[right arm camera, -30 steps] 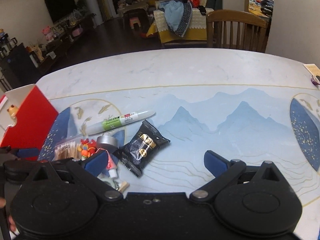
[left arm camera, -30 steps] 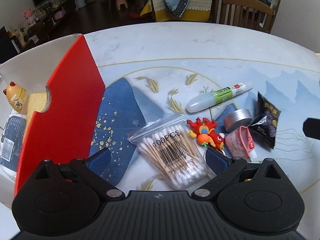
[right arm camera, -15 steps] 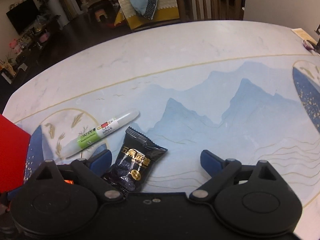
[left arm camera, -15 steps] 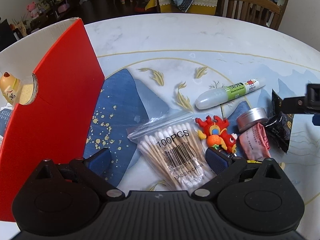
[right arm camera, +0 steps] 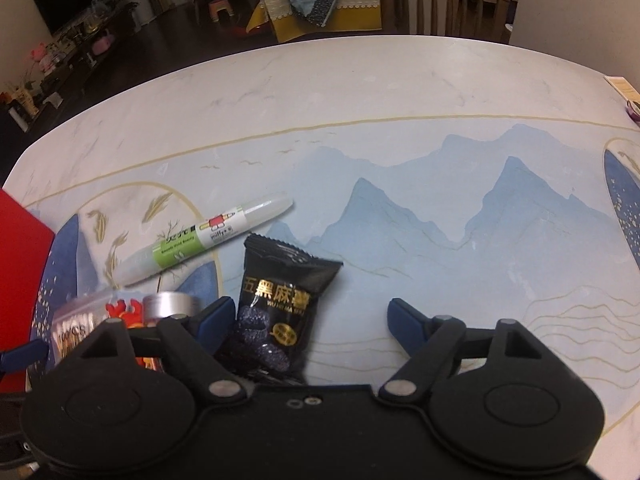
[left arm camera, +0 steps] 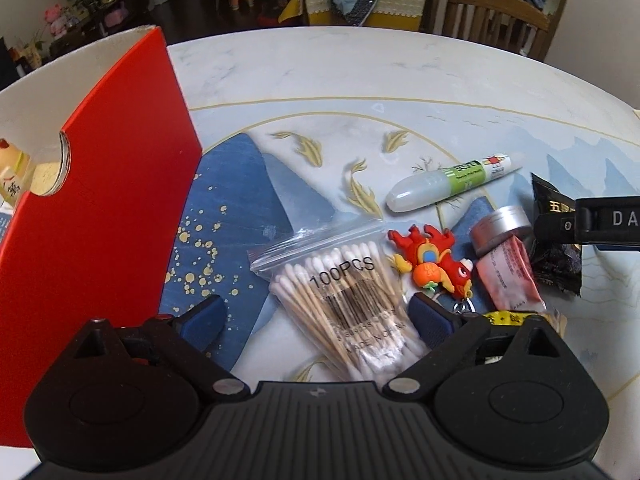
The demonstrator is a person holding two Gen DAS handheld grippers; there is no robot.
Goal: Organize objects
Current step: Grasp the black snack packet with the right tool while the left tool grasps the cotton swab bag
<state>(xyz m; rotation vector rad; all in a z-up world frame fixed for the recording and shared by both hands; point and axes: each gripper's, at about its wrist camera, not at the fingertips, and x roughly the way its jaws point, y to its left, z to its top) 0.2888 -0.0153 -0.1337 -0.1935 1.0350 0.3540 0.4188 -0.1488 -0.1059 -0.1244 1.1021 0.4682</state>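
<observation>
A clear bag of cotton swabs [left arm camera: 344, 292] lies flat on the table between the jaws of my left gripper [left arm camera: 316, 320], which are closing; the pads stand apart from it. A black snack packet [right arm camera: 280, 292] lies between the closing jaws of my right gripper [right arm camera: 310, 316]. Its left pad is beside the packet and the right pad is well clear. Around them lie a red dragon keychain [left arm camera: 432, 260], a green-labelled glue pen [right arm camera: 204, 238], a silver tin [left arm camera: 500, 228] and a pink sachet [left arm camera: 510, 276].
A red box [left arm camera: 104, 200] with white inside walls stands open on the left, holding a cat figure [left arm camera: 10, 176] and other items. The printed table [right arm camera: 400, 92] stretches to the right and back. A wooden chair [right arm camera: 444, 0] stands behind it.
My right gripper has come down and forward over the black packet and its jaws have narrowed. The left gripper's jaws have drawn in a little around the swab bag.
</observation>
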